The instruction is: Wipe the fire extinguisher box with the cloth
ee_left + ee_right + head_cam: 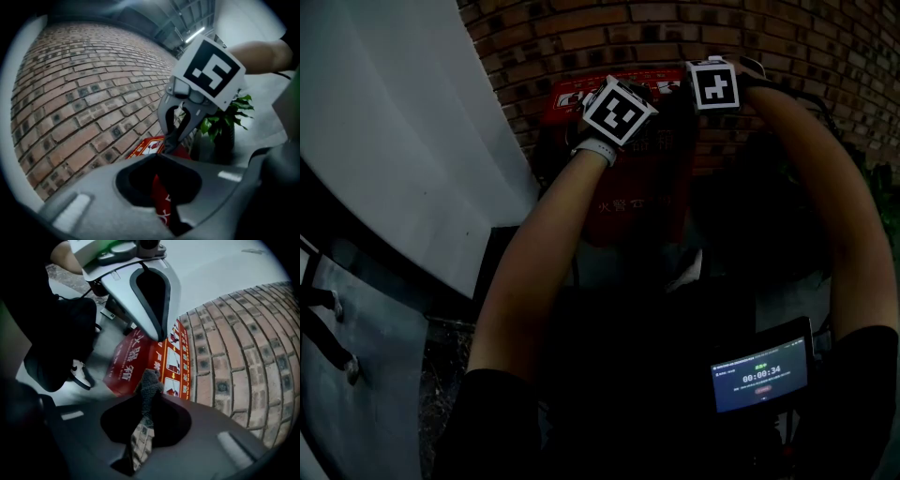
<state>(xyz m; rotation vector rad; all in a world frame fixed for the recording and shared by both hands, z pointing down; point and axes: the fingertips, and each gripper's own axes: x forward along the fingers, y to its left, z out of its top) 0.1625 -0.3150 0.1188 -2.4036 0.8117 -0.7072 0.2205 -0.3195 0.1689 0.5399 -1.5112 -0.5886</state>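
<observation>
- our right gripper [150,398] pinches the cloth [150,383], whose tuft pokes past the fingertips, just at the red fire extinguisher box [125,367].
- our left gripper [162,157] is narrowed on the box's edge.
- the box stands against a brick wall [234,357].

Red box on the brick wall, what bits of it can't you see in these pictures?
1. Head view: the top of the red box sits behind the left gripper and right gripper; its writing is too dark to read.
2. Left gripper view: only a corner of the box shows past the jaws.
3. Right gripper view: the cloth covers the spot it may touch, so contact is unclear.
</observation>
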